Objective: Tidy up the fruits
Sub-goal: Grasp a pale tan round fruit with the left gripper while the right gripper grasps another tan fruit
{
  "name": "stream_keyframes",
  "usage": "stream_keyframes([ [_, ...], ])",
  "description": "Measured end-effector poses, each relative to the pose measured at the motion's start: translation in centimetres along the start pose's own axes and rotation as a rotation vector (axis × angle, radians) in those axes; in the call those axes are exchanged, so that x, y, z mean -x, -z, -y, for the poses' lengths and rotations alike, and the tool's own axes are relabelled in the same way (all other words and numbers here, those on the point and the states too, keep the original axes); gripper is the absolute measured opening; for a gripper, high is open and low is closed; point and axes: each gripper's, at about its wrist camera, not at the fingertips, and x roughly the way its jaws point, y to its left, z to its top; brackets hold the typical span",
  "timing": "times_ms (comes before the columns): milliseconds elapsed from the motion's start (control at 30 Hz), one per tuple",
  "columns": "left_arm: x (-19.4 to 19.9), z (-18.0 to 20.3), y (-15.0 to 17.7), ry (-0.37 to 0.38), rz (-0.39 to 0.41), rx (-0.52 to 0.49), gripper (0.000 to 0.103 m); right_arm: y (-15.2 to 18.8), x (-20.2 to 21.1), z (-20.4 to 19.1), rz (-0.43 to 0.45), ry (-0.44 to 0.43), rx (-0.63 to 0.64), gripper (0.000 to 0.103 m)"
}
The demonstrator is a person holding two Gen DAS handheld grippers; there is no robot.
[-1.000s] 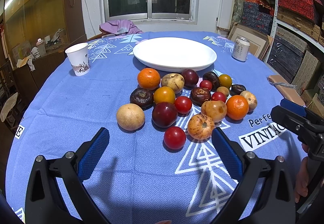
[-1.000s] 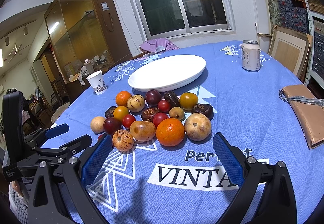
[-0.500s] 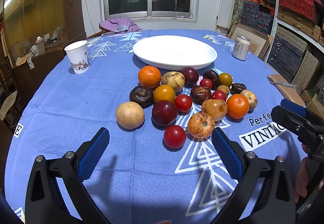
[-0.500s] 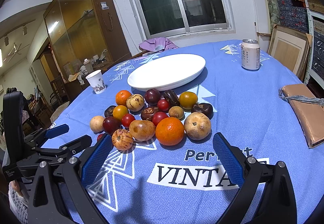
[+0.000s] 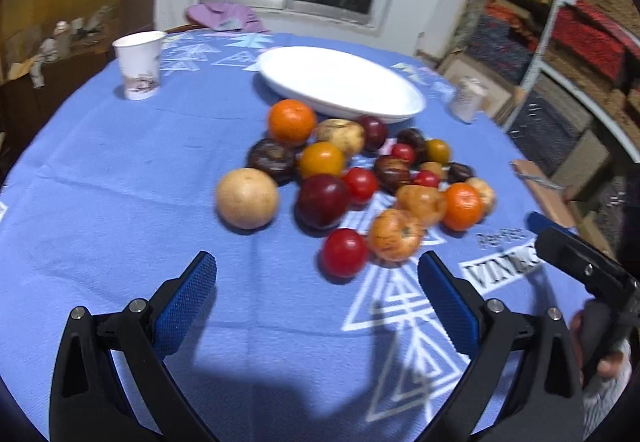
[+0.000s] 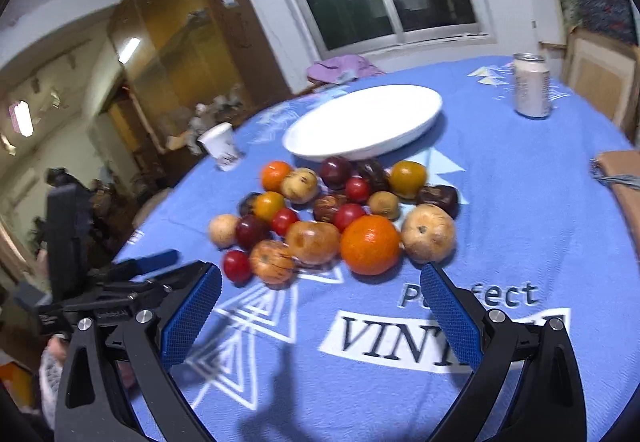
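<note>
Tablecloth (image 6: 500,202), upper line of print: dark blue letters, "P" and "fect" legible in the right wrist view; the letters between are covered by a gripper finger.
Tablecloth, lower line of print: black capitals "VINT" on a white band in the right wrist view; "VIN" legible in the left wrist view, remainder cut off.
Can (image 6: 532,86): markings present, too blurred to read.
Paper cup (image 5: 139,64): printed picture only, no legible text.
</note>
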Motion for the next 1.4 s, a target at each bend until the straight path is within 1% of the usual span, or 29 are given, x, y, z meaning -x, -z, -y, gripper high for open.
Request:
stream_keyframes([
  [33, -0.1, -0.2, 0.0, 0.01, -0.005, 0.007, 0.099, -0.1, 0.2, 0.2, 0.017, -0.018, -0.005, 0.1],
  [67, -0.3, -0.6, -0.6, 0.021, -0.018, 0.015, 0.099, -0.2, 0.5, 0.7, 0.035, -0.072, -0.025, 0.1],
  [100, -0.7, -0.8, -0.9, 0.025, -0.048, 0.015, 0.099, -0.3, 0.5, 1.2, 0.039, -0.126, -0.049, 0.1],
  [133, -1.0, -0.8, -1.1, 0.021, -0.073, 0.003, 0.099, -0.4, 0.3, 2.1, 0.025, -0.211, -0.094, 0.1],
  [167, -1.5, -1.2, -1.7, 0.016, -0.09, -0.005, 0.099, -0.5, 0.0, 2.6, -0.003, -0.249, -0.128, 0.1],
  [200, -1.8, -1.4, -2.1, 0.006, -0.11, -0.013, 0.099, -0.7, -0.6, 3.3, -0.059, -0.274, -0.17, 0.1],
  [233, -2.1, -1.8, -2.5, 0.005, -0.119, -0.018, 0.099, -0.9, -1.2, 3.8, -0.119, -0.292, -0.194, 0.1],
  [267, -2.4, -2.1, -2.8, 0.009, -0.127, -0.019, 0.099, -1.1, -1.5, 4.1, -0.154, -0.301, -0.203, 0.1],
  [300, -2.7, -2.4, -3.3, 0.004, -0.141, -0.017, 0.099, -1.5, -1.5, 4.3, -0.176, -0.297, -0.201, 0.1],
  [400, -4.1, -3.9, -4.6, -0.008, -0.193, 0.017, 0.099, -2.6, -1.2, 5.2, -0.191, -0.248, -0.201, 0.1],
  [500, -5.3, -5.0, -5.8, -0.034, -0.22, 0.05, 0.099, -3.1, -2.0, 6.7, -0.236, -0.247, -0.273, 0.1],
  [567, -5.9, -5.7, -6.2, -0.047, -0.23, 0.076, 0.099, -3.2, -2.5, 7.3, -0.248, -0.213, -0.281, 0.1],
  [600, -6.0, -6.0, -6.5, -0.036, -0.229, 0.091, 0.099, -3.3, -2.6, 7.6, -0.243, -0.171, -0.267, 0.1],
  [633, -6.1, -6.2, -6.7, -0.042, -0.227, 0.102, 0.099, -3.5, -2.6, 7.5, -0.23, -0.129, -0.255, 0.1],
  [700, -6.2, -6.4, -7.1, -0.06, -0.219, 0.109, 0.099, -3.5, -2.9, 7.5, -0.236, -0.127, -0.25, 0.1],
  [733, -6.3, -6.5, -7.2, -0.067, -0.217, 0.109, 0.099, -3.6, -3.2, 7.5, -0.255, -0.121, -0.255, 0.1],
  [833, -6.3, -6.5, -7.8, -0.098, -0.208, 0.113, 0.099, -3.9, -3.8, 7.0, -0.288, -0.053, -0.203, 0.1],
  [900, -6.6, -6.6, -8.3, -0.097, -0.208, 0.11, 0.099, -3.7, -4.3, 6.5, -0.316, -0.027, -0.172, 0.1],
  [967, -6.5, -6.8, -8.3, -0.101, -0.203, 0.113, 0.099, -3.5, -4.5, 6.4, -0.312, -0.015, -0.195, 0.1],
  [1000, -6.5, -7.0, -8.2, -0.111, -0.2, 0.112, 0.099, -3.5, -4.5, 6.5, -0.306, 0.005, -0.195, 0.1],
  [1033, -6.4, -7.4, -8.0, -0.123, -0.198, 0.115, 0.099, -3.7, -4.6, 6.3, -0.293, 0.038, -0.17, 0.099],
  [1067, -6.2, -7.7, -7.9, -0.128, -0.198, 0.12, 0.099, -3.9, -4.7, 6.4, -0.281, 0.067, -0.144, 0.097],
  [1100, -6.0, -8.3, -7.7, -0.131, -0.201, 0.131, 0.099, -4.1, -4.8, 6.3, -0.273, 0.094, -0.119, 0.092],
  [1167, -5.8, -8.7, -7.5, -0.135, -0.208, 0.133, 0.099, -4.4, -4.9, 6.3, -0.275, 0.122, -0.086, 0.079],
  [1200, -5.8, -8.7, -7.5, -0.141, -0.21, 0.116, 0.099, -4.4, -5.0, 6.4, -0.282, 0.128, -0.078, 0.068],
  [1233, -5.9, -8.5, -7.5, -0.146, -0.209, 0.107, 0.099, -4.4, -5.2, 6.4, -0.292, 0.129, -0.074, 0.066],
  [1400, -6.9, -6.7, -7.2, -0.17, -0.232, 0.044, 0.099, -4.3, -5.2, 6.5, -0.279, 0.116, -0.08, 0.066],
])
